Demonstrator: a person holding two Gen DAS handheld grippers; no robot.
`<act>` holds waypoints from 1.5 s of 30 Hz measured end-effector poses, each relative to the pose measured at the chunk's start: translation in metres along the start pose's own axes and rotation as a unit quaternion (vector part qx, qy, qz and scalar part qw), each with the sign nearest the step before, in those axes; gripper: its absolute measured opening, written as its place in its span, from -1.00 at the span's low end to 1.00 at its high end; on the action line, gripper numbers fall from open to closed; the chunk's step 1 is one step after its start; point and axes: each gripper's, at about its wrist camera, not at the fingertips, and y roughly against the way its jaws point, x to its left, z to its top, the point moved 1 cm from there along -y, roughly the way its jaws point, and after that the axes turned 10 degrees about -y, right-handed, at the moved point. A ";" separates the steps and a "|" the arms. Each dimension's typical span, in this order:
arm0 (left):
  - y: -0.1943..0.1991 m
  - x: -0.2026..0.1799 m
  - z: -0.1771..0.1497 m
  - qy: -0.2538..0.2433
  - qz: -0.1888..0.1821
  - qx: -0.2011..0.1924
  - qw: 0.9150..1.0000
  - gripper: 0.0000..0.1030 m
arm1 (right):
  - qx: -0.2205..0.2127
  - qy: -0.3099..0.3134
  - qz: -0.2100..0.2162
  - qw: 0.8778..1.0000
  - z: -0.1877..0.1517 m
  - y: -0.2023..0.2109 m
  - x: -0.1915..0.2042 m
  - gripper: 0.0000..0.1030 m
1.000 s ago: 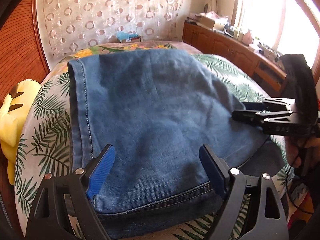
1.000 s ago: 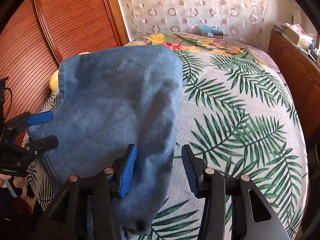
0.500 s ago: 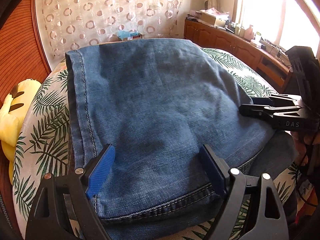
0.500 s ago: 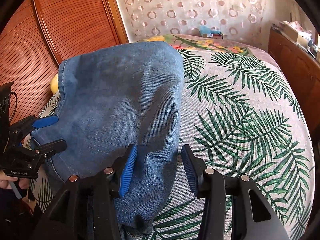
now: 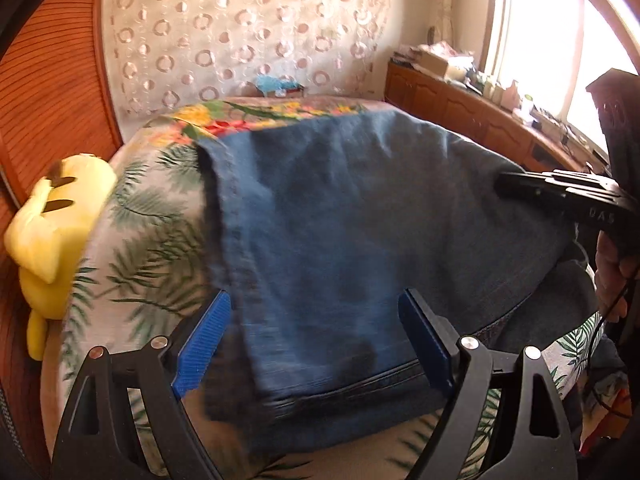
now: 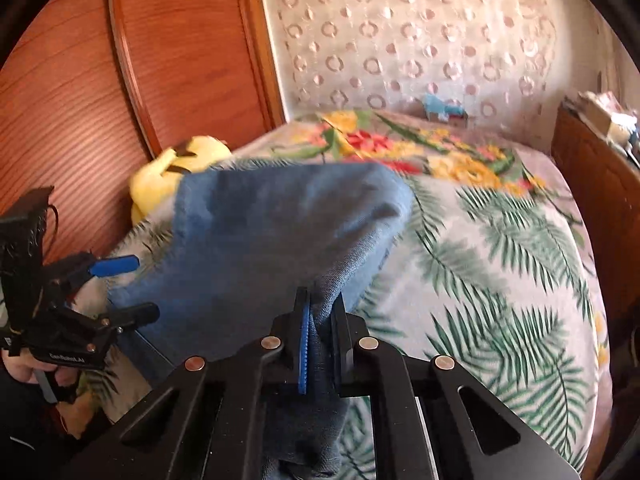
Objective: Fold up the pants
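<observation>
Blue denim pants lie folded on the bed. In the left wrist view my left gripper is open, its blue pads either side of the near hem, not closed on it. In the right wrist view my right gripper is shut on the right edge of the pants, pinching a fold between its pads. The right gripper also shows at the right of the left wrist view, jaws together. The left gripper shows at the left of the right wrist view, jaws apart.
The bed has a palm-leaf cover. A yellow plush toy lies at its left edge by the wooden wall panel. A wooden cabinet with clutter runs along the right under a bright window.
My right gripper has closed on the edge of the pants; it was open half a second ago. Both views have shifted and blurred, and the pants' far edge sits lower on the bed.
</observation>
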 end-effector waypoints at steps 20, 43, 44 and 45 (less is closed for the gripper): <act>0.071 0.115 -0.045 0.093 0.090 -0.035 0.991 0.68 | 0.044 0.107 0.137 0.984 0.002 -0.071 0.161 -0.86; 0.060 0.104 -0.019 0.071 0.084 -0.040 0.993 0.68 | 0.003 0.090 0.101 0.991 0.012 -0.030 0.128 -0.32; 0.056 0.101 -0.015 0.065 0.082 -0.039 0.994 0.68 | 0.004 0.087 0.098 0.991 0.013 -0.030 0.126 -0.33; 0.054 0.100 -0.013 0.063 0.080 -0.039 0.994 0.68 | 0.004 0.085 0.095 0.992 0.015 -0.033 0.123 -0.32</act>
